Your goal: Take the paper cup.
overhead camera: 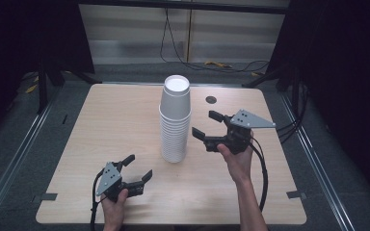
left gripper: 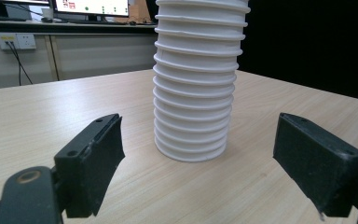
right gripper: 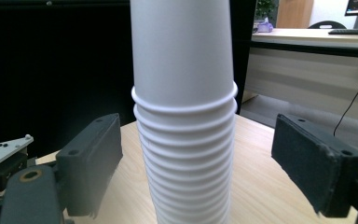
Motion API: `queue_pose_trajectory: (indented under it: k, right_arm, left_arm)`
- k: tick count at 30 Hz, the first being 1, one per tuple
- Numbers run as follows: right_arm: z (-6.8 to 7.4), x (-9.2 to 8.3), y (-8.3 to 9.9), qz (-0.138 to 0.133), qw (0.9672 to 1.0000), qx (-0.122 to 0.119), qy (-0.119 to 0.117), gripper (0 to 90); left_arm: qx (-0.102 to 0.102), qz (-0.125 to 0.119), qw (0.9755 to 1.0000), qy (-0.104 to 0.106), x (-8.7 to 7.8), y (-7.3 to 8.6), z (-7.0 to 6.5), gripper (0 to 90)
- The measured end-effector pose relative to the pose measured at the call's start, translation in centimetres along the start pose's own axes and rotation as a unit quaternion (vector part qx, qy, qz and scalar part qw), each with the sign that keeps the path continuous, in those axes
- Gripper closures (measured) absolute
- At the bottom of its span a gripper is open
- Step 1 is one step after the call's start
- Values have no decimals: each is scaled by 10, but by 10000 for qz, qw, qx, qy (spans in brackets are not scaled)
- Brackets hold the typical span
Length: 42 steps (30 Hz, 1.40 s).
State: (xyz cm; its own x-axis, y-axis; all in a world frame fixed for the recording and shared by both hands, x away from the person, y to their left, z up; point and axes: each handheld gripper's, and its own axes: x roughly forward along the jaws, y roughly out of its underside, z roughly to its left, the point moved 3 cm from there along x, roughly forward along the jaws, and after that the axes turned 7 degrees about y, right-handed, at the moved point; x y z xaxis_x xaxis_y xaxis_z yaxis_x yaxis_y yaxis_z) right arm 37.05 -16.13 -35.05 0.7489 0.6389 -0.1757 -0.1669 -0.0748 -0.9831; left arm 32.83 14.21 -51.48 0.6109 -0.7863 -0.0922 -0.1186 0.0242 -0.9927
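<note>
Your left gripper [overhead camera: 138, 168] and right gripper [overhead camera: 205, 124] are both spread, empty; the cup stack [left gripper: 196, 79] is cut off at its top in the left gripper view.

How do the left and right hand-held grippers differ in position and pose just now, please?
The right hand-held gripper is raised level with the middle of the paper cup stack and close beside it; the left hand-held gripper sits low near the table, farther from the stack. The right points leftward at the stack, the left up-right toward its base. Both are open and hold nothing.
</note>
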Motion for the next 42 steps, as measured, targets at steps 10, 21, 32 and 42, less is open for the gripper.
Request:
queue_pose_trajectory:
  k: [10,21,32,42]
  right_arm:
    - [2,15,-24,-16,9999,-72,-147,135]
    - [3,37,-49,394,9973,-365,-505,135]
    - [6,48,-64,573,9945,-491,-721,134]
    - [3,64,-74,941,9912,-523,-775,133]
  left_arm:
    - [16,-18,10000,32,0,0,0,158]
    - [25,-15,10000,40,0,0,0,158]
    - [44,-8,10000,43,0,0,0,158]
    - [70,-1,10000,17,0,0,-1,157]
